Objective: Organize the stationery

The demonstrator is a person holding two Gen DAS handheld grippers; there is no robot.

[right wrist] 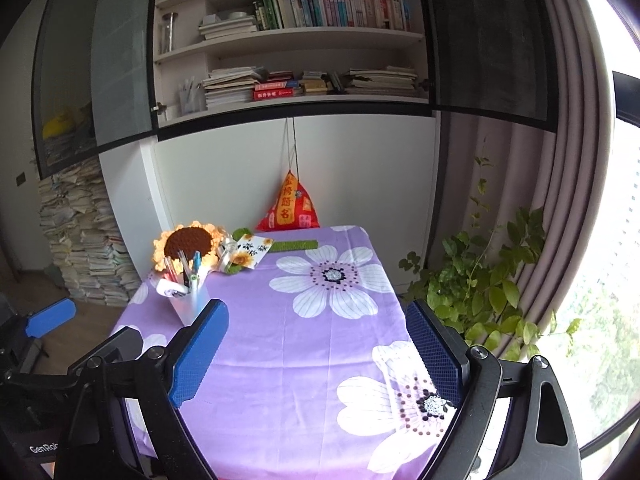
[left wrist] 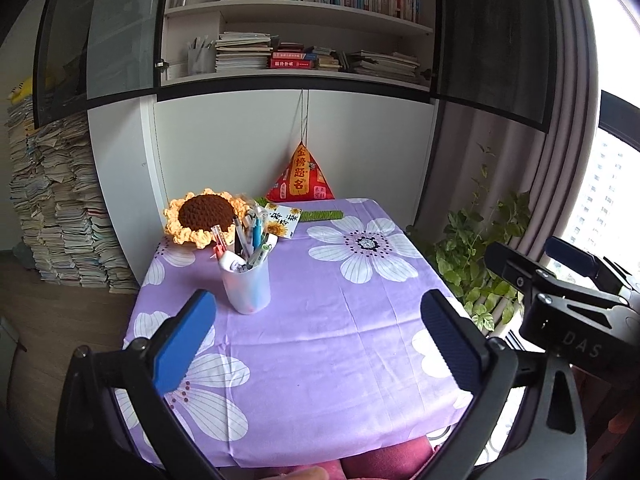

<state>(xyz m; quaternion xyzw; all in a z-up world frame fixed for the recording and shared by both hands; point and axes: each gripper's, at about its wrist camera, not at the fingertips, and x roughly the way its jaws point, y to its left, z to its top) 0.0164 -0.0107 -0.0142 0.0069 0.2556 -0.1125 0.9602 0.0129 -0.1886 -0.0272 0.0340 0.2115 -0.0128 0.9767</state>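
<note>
Two grippers are up in the air over your table, and both hold nothing. Your left gripper (left wrist: 316,344) has its blue pads spread wide apart, with only the purple flower cloth (left wrist: 320,320) showing between them. Your right gripper (right wrist: 316,354) is spread wide too, with the same cloth (right wrist: 304,360) between its pads. From the left camera you can see your right gripper off to the side, past the table's edge.

Your white pen cup (left wrist: 246,286) stands upright on the cloth, near the far left corner. It is full of pens (left wrist: 256,236) that stick out the top, with a small white thing among them. From the right camera the cup (right wrist: 192,302) shows just behind your right gripper's left pad. Neither gripper touches it.

Behind the cup lies a knitted sunflower (left wrist: 206,214). Just beside the flower is a small card with sunflower pictures (left wrist: 284,220), and next to that a long green knitted stem (left wrist: 320,216) lies flat on the cloth. A red triangle pillow (left wrist: 302,178) with yellow writing leans on the white wall at the back of the table.

Up high are bookshelves (left wrist: 320,16) full of books. A leafy green plant (right wrist: 480,288) sits by the curtain on the right.
</note>
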